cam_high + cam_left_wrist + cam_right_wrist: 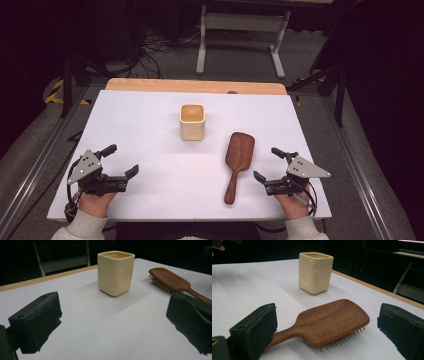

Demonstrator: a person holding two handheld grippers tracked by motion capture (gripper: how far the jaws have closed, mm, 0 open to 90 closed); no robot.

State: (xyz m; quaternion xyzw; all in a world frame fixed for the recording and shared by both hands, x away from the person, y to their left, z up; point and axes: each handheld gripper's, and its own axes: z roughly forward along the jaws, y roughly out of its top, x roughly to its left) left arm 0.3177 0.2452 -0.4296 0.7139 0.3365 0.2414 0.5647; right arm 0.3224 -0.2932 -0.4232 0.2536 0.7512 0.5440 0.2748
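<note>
The wooden hairbrush (pixel 238 163) lies bristles-down on the counter (pixel 150 125) just left of the right hand-held gripper (pixel 270 168), handle toward the person; the left hand-held gripper (pixel 121 161) sits farther off. Both stand wide apart, empty.

The left gripper (pixel 121 160) and the right gripper (pixel 267 163) were held low near the table's front edge, well apart, each with jaws spread wide and nothing between them.

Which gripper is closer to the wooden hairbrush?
Right. The right gripper sits just beside the hairbrush handle, while the left gripper is far across the table.
</note>
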